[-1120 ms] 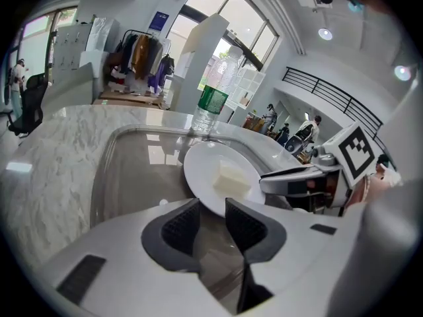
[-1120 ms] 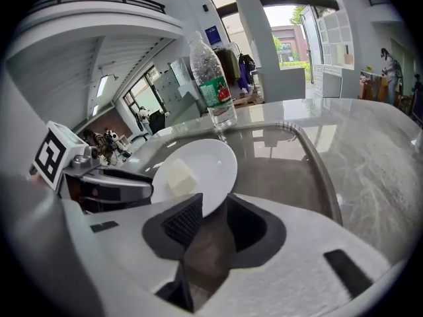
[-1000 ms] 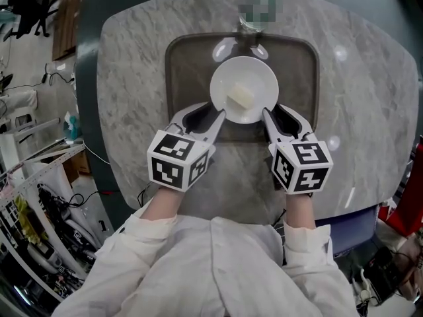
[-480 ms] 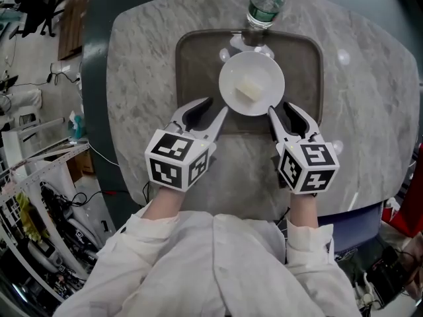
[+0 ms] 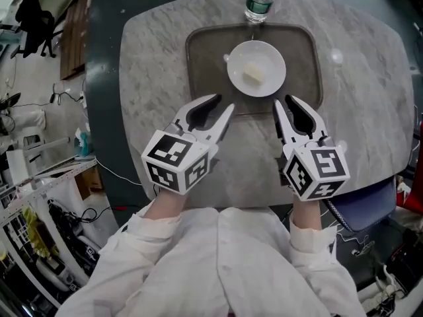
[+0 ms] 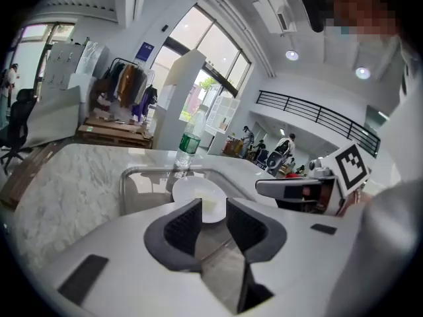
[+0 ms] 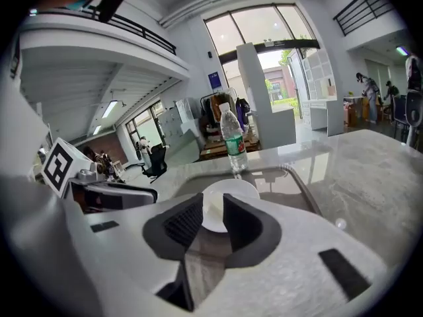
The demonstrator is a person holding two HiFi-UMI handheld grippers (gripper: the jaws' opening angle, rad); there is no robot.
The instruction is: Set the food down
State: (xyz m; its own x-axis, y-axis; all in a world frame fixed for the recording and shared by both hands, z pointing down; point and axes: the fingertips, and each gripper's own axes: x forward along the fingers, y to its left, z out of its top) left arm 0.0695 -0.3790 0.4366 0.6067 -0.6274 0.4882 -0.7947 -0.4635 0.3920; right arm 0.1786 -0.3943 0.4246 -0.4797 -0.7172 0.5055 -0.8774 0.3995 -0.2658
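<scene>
L gripper & R gripper both spread, nothing between. L jaws just widened, R just narrowed a little. Food lies on plate in tray just ahead, probably released already.

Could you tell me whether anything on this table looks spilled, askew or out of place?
Nothing stands out. The white plate sits level inside the tray, the pale piece of food rests on it, and the bottle stands upright beyond the tray's far rim. No spill shows.
</scene>
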